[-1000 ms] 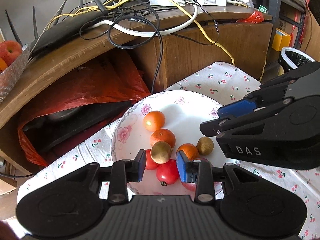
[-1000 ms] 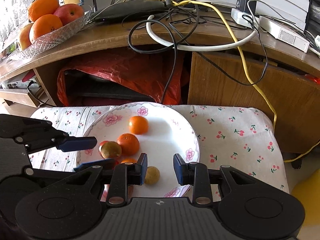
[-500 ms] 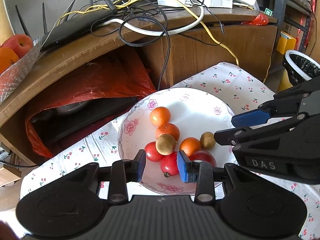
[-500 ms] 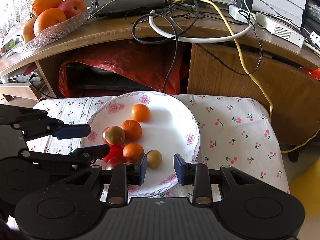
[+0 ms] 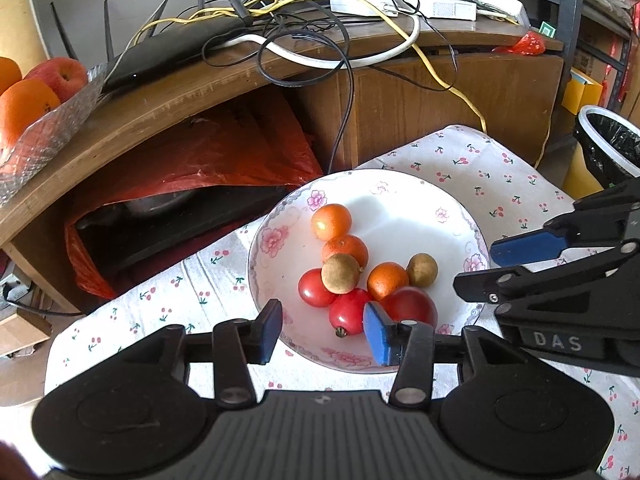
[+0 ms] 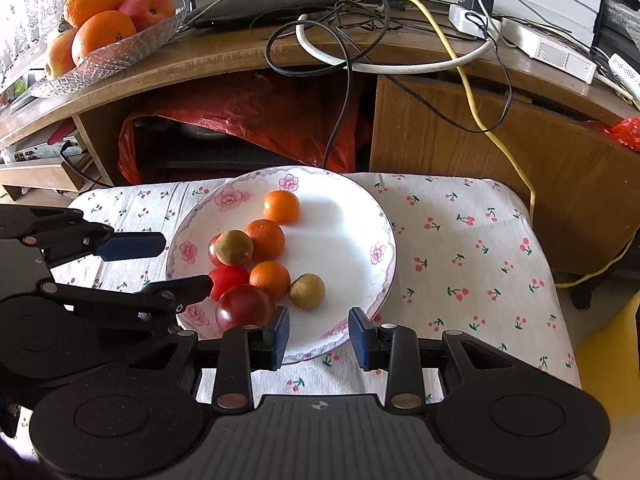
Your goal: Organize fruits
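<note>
- On the cloth (image 6: 460,248) sits a plate (image 6: 344,240) holding three oranges (image 6: 281,207), three tomatoes (image 6: 245,306) and two brown fruits (image 6: 307,291), bunched at its left
- Left gripper (image 5: 322,330) hangs over the plate's near rim, released, gripping nothing
- Right gripper (image 6: 319,336) likewise, jaws apart, empty
- Behind, a glass bowl (image 6: 120,54) of fruit stands on the desk (image 6: 224,56)

A lived-in home — a wooden cabinet (image 6: 480,128) heaped with a router (image 6: 256,4) and tangled cables (image 6: 360,40), a glass fruit bowl (image 6: 108,56), a cherry-print cloth (image 6: 460,240) under a flowered plate (image 6: 348,240).
</note>
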`<action>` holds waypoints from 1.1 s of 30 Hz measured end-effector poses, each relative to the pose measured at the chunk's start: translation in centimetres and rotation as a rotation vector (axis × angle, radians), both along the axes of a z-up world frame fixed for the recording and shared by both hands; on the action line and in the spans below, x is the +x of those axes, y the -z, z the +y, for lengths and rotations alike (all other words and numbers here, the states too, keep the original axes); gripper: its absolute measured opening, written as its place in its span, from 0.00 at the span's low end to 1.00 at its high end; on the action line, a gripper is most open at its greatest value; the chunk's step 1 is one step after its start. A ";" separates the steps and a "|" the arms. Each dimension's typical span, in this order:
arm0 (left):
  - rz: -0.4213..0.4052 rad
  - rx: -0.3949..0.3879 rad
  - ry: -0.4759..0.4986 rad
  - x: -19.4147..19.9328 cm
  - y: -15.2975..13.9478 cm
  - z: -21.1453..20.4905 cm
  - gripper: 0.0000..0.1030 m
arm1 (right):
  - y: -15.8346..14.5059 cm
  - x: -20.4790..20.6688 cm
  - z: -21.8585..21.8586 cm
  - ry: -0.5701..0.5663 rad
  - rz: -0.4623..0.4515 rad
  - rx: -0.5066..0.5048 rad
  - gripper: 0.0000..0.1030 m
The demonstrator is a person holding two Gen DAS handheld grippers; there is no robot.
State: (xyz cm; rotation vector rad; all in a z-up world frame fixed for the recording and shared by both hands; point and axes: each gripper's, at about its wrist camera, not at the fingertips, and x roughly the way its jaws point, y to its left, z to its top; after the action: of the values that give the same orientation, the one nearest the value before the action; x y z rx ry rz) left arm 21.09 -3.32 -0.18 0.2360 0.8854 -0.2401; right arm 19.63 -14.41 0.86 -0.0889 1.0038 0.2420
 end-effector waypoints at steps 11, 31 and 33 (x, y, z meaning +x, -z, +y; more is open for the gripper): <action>-0.018 -0.003 -0.008 -1.7 -0.8 -0.2 0.59 | -1.0 -2.0 -0.4 0.018 -0.010 0.000 0.30; -0.040 0.005 -0.045 -3.7 -0.9 -0.2 0.74 | -1.2 -3.6 -0.3 0.028 -0.010 0.006 0.32; -0.041 0.012 -0.050 -4.0 -0.9 -0.2 0.76 | -1.3 -3.9 -0.3 0.030 -0.011 0.011 0.32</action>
State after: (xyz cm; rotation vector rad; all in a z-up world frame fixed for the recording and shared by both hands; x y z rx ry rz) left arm 17.11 -3.53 0.68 0.2289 0.8509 -0.1824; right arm 15.75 -14.72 2.18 -0.0646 0.9919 0.2191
